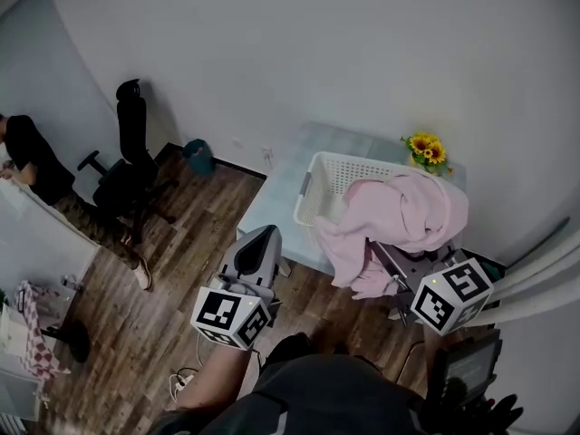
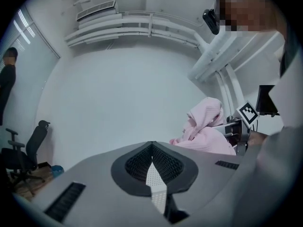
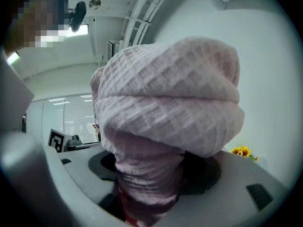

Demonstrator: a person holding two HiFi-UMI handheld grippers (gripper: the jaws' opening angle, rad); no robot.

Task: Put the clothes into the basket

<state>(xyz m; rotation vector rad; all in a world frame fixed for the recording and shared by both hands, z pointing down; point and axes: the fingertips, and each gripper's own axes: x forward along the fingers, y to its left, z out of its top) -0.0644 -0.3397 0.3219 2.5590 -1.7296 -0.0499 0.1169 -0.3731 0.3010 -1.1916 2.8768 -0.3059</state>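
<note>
**Pink garment half over the basket rim**

Head view: the pink waffle-knit garment (image 1: 403, 211) drapes across the near rim of the white slatted plastic basket (image 1: 328, 165) on the pale worktop (image 1: 276, 202), with its tail hanging outside.

Left gripper view: the left hand-held gripper (image 2: 151, 148) has its jaws together and empty.

Right gripper view: the right hand-held gripper (image 3: 149, 193) is clamped on the cloth.

Loading looks halfway done. The next move, I'd say, is to lift the tail over the rim, then release.
</note>
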